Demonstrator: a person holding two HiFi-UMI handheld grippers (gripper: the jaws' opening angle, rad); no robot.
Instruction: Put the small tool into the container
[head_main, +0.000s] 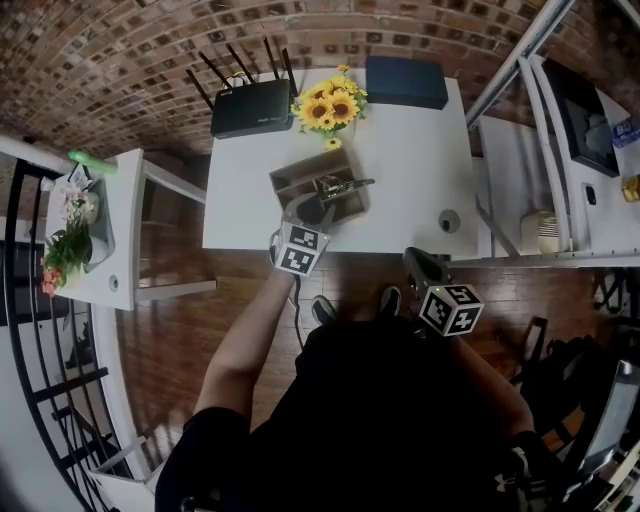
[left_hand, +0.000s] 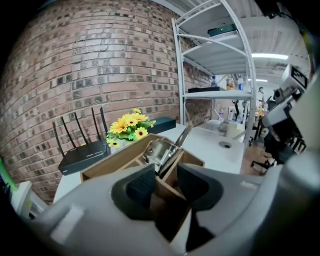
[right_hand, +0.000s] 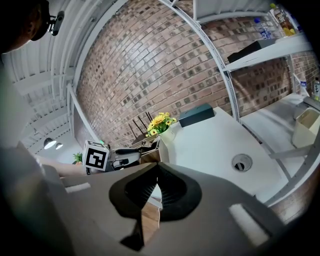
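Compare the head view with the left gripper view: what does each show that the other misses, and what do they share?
Head view only: the person's left arm, the right gripper just off the white table, a white side table with plants, the wooden floor.
Left gripper view only: that the left gripper stands open over the wooden box's divider, clamping nothing; a ceiling light.
Both: the black router, the sunflowers, the dark blue box, the wooden box with the metal tool in it, the table's cable hole.
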